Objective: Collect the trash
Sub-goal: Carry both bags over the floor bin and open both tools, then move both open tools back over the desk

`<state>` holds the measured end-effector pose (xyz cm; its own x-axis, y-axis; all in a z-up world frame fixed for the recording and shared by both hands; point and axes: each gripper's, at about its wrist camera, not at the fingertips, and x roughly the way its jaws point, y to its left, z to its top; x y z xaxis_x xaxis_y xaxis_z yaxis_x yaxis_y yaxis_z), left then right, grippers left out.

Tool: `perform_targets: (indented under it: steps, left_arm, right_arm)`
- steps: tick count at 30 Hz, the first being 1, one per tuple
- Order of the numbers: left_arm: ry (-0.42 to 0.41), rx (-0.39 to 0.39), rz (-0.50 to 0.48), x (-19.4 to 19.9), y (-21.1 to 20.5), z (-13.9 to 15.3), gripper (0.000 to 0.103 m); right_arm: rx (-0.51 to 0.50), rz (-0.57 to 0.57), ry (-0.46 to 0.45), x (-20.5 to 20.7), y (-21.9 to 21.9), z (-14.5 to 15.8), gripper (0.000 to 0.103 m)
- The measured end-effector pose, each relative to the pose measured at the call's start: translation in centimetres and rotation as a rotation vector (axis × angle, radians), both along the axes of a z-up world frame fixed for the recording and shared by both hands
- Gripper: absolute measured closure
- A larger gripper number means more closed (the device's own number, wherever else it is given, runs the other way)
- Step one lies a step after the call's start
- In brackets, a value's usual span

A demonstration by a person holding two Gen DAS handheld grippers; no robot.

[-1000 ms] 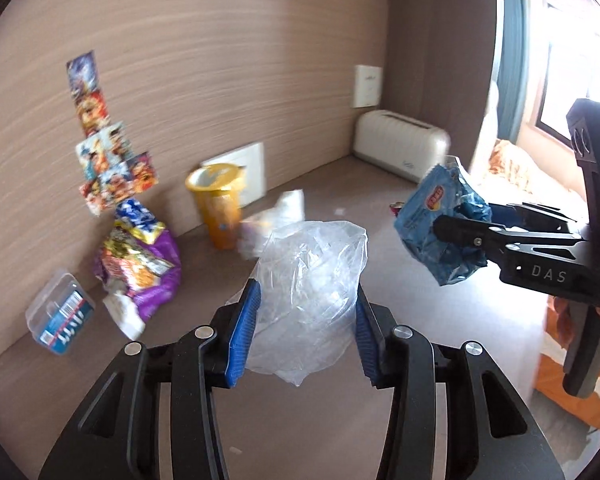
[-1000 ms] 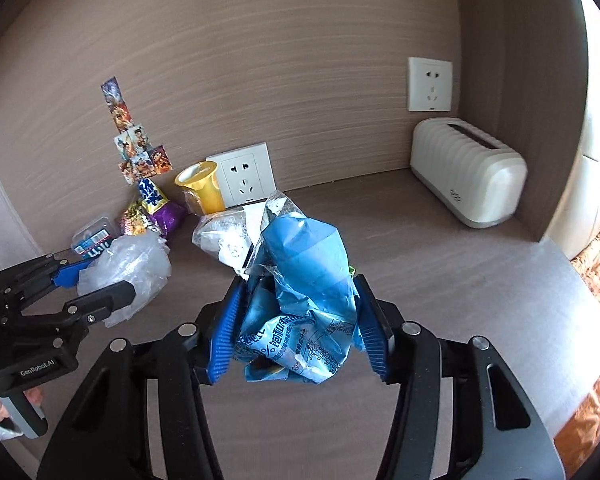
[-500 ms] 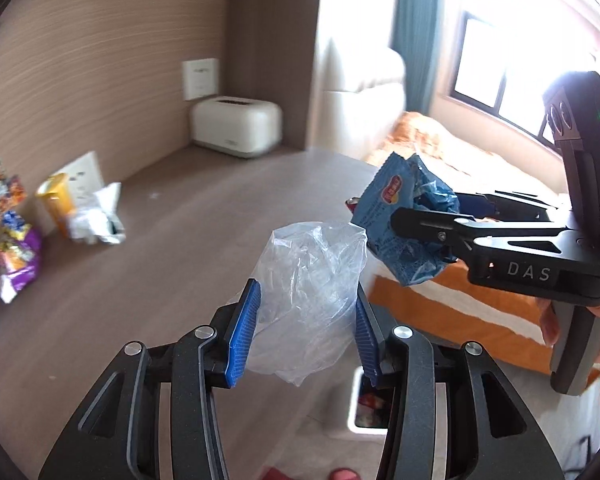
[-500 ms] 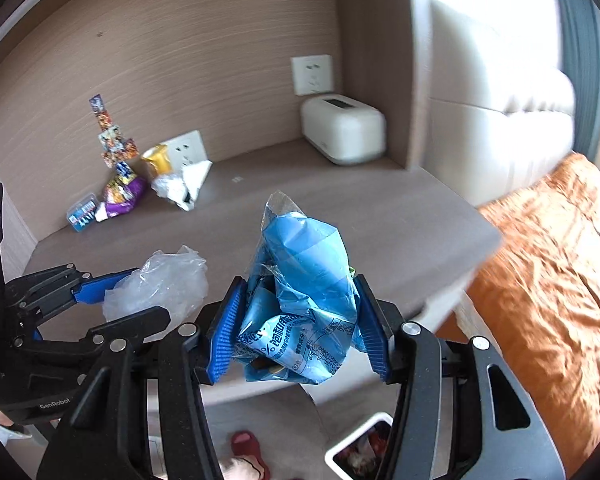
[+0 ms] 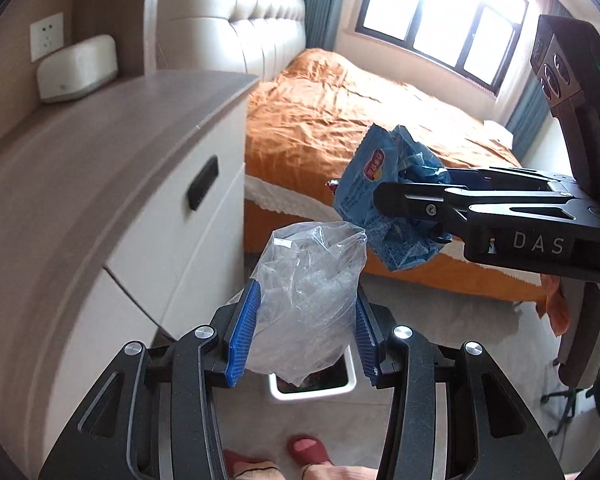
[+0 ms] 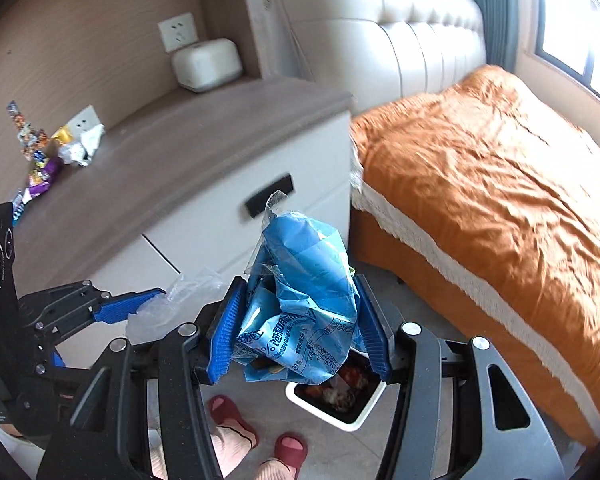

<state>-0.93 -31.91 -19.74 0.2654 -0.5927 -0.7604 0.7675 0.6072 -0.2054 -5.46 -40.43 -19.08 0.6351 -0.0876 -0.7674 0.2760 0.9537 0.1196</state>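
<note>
The left tongs (image 5: 304, 330) pinched a crumpled clear bag (image 5: 306, 296) between the blue pads; the right tongs (image 6: 300, 326) pinched a crumpled blue wrapper (image 6: 304, 300) in the same manner. Both loads hung in the air, near each other but apart. Each stood roughly upright in its grip, long axis along the fingers, one end projecting beyond the fingertips and the other toward the floor. Below and just beyond the tongs, a white bin (image 6: 350, 418) stood on the floor beside the bed (image 6: 480, 184), already holding waste.

Step in hand, as judged: transport of both pieces to the bin. The next move called for centring each load over the bin opening, then spreading the pads; the light film could cling to a pad or drift wide.

Further off, more wrappers (image 6: 44, 160) remained on the table (image 6: 172, 168), against the wall.
</note>
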Motion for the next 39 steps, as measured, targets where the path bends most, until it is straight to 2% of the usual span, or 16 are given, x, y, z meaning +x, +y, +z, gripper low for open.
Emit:
perform_targets:
  steps: [8, 10, 15, 16, 17, 18, 19, 21, 22, 23, 24, 26, 29, 32, 39]
  left_arm:
    - [0.079, 0.033, -0.078, 0.4, -4.7, -9.7, 0.059]
    - [0.099, 0.055, -0.086, 0.6, -5.6, -12.9, 0.058]
    - [0.142, 0.117, -0.135, 0.9, -7.7, -20.9, 0.056]
    - [0.15, 0.123, -0.142, 0.8, -8.0, -22.0, 0.051]
    - [0.156, 0.132, -0.15, 0.8, -8.2, -23.2, 0.046]
    - [0.171, 0.142, -0.161, 0.8, -8.5, -24.6, 0.027]
    - [0.184, 0.139, -0.171, 0.7, -8.7, -25.7, 0.013]
    - [0.19, 0.148, -0.179, 0.5, -9.1, -27.0, 0.009]
    - [0.197, 0.153, -0.189, 0.5, -9.4, -27.8, 0.008]
    - [0.201, 0.165, -0.194, 0.5, -9.7, -28.5, 0.007]
    - [0.202, 0.177, -0.196, 0.5, -9.7, -28.8, 0.006]
    - [0.211, 0.194, -0.205, 0.6, -9.9, -29.5, 0.005]
    - [0.21, 0.195, -0.197, 0.7, -9.5, -29.4, 0.005]
    - [0.204, 0.19, -0.181, 1.0, -8.8, -28.1, 0.005]
    - [0.176, 0.17, -0.127, 1.9, -7.4, -23.2, 0.005]
  right_arm:
    - [0.058, -0.079, 0.093, 0.0, -3.0, -8.7, 0.048]
    - [0.065, -0.083, 0.112, 0.3, -3.5, -11.0, 0.048]
    - [0.093, -0.105, 0.195, 0.8, -4.6, -18.9, 0.048]
    - [0.092, -0.11, 0.215, 0.9, -4.8, -20.7, 0.048]
    - [0.092, -0.117, 0.225, 0.8, -4.9, -21.9, 0.042]
    - [0.098, -0.126, 0.231, 0.7, -5.2, -23.1, 0.038]
    - [0.115, -0.134, 0.239, 0.7, -5.6, -24.3, 0.036]
    - [0.129, -0.15, 0.261, 0.5, -6.1, -26.3, 0.029]
    - [0.132, -0.156, 0.272, 0.4, -6.3, -27.2, 0.022]
    - [0.139, -0.161, 0.284, 0.3, -6.6, -28.2, 0.021]
    - [0.146, -0.164, 0.296, 0.3, -6.6, -29.0, 0.02]
    - [0.151, -0.168, 0.315, 0.3, -6.6, -30.0, 0.007]
    - [0.157, -0.178, 0.315, 0.2, -6.5, -30.0, 0.007]
    - [0.157, -0.178, 0.308, 0.0, -6.0, -29.0, 0.006]
    - [0.132, -0.166, 0.299, 0.4, -5.0, -24.6, 0.005]
